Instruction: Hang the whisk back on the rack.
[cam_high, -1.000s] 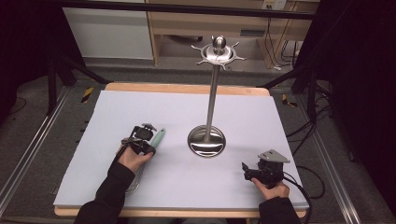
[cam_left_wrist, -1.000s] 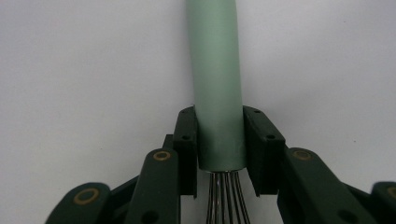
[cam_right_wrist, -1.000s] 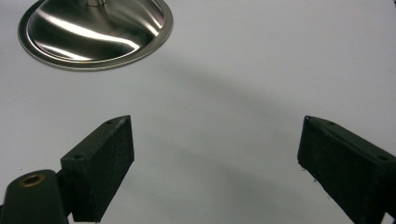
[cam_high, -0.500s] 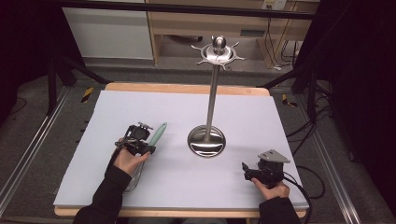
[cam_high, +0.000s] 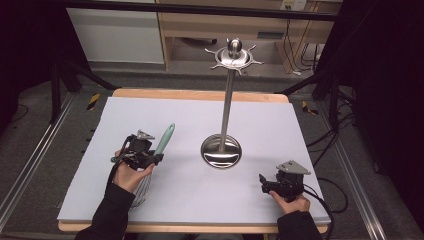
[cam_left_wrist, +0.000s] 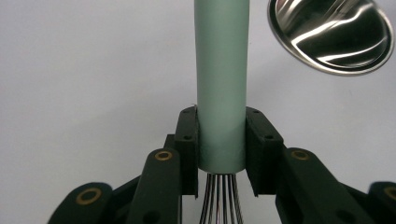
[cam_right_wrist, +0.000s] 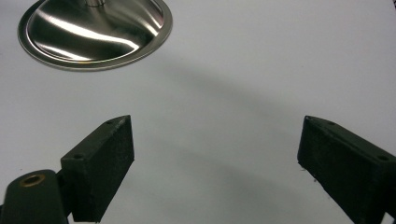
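Note:
A whisk with a pale green handle (cam_high: 164, 139) (cam_left_wrist: 221, 84) is held in my left gripper (cam_high: 150, 157) (cam_left_wrist: 221, 154), whose jaws are shut on the handle just above the wires. The wire head (cam_high: 142, 187) trails back under the hand toward the table's front edge. A steel utensil stand (cam_high: 227, 90) with a round base (cam_high: 221, 151) (cam_left_wrist: 331, 35) (cam_right_wrist: 95, 30) rises at the table's middle, hooks at its top. My right gripper (cam_high: 262, 181) (cam_right_wrist: 215, 163) rests low at the front right, open, nothing between its jaws.
The white table top (cam_high: 190, 115) lies on a wooden board with metal rails along both sides. Cables (cam_high: 325, 197) trail off the right edge. A wooden shelf unit (cam_high: 220, 25) stands beyond the table's far edge.
My left gripper has lifted and tilted the whisk so its green handle points up and away, further from the table. The right gripper has stayed put.

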